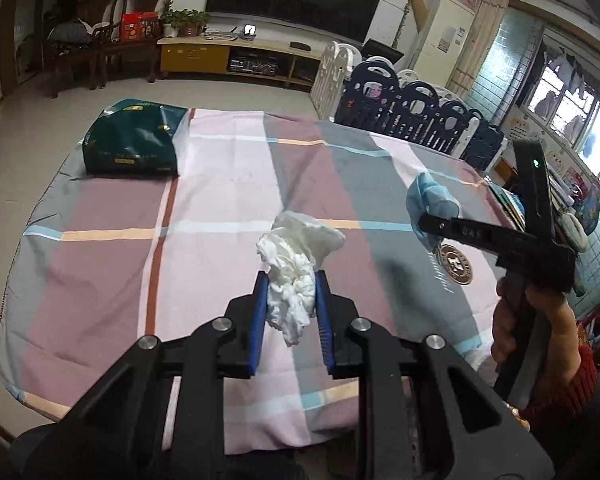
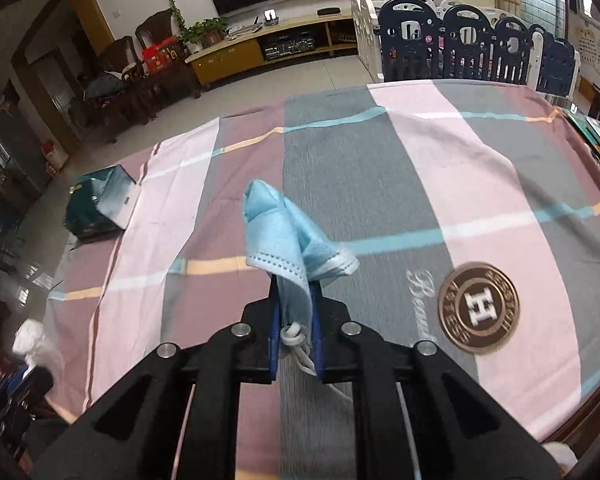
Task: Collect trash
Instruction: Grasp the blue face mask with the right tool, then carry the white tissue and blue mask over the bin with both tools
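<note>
A crumpled white tissue (image 1: 296,264) is pinched between the blue pads of my left gripper (image 1: 291,284), held above the striped tablecloth (image 1: 120,272). My right gripper (image 2: 295,292) is shut on a folded blue face mask (image 2: 280,236), whose white ear loop hangs between the pads. In the left wrist view the right gripper (image 1: 428,222) shows at the right with the mask (image 1: 428,196) at its tip and a hand (image 1: 536,320) on its handle. The tissue (image 2: 32,340) also shows blurred at the left edge of the right wrist view.
A dark green packet (image 1: 134,140) lies at the table's far left corner, also seen as the packet (image 2: 100,204) from the right wrist. A round brown logo (image 2: 478,308) is printed on the cloth. A blue and white play fence (image 1: 412,108) stands beyond the table's far edge.
</note>
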{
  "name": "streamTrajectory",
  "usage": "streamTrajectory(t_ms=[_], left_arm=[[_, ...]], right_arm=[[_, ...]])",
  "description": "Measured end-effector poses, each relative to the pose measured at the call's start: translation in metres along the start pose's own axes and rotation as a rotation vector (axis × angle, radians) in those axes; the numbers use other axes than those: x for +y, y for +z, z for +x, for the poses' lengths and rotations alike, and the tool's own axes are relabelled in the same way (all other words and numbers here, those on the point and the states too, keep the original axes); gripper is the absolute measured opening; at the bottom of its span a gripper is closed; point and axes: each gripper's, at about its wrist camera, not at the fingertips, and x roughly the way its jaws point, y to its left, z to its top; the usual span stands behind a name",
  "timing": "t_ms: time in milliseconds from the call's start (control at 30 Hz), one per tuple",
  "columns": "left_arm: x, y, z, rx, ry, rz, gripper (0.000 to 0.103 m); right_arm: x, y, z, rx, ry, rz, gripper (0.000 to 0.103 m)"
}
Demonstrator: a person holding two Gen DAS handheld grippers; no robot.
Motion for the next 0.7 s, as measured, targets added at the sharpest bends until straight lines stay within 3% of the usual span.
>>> streamTrajectory(t_ms=[167,367,533,700], left_arm=[[-0.055,-0.005,-0.032,-0.026,-0.027,0.087,0.024],[-0.145,-0.031,-0.074,-0.064,-0.057,0.276,0.024],[-0.196,-0.052,-0.105,-0.084,-0.083,0.359,0.024],[-0.226,-0.070,-0.126,-0.102,-0.064,0.400,0.024]], right_arm=[[-0.032,-0.058,-0.096,-0.031,0.000,0.069,0.014],[-0.061,-0.121,-0.189,-0.069,-0.139,0.097,0.014],[-0.075,-0.149,-0.250,-0.116,-0.218,0.117,0.014],[-0.083,-0.169,-0.295,-0.163,-0.228,0.131,0.014]])
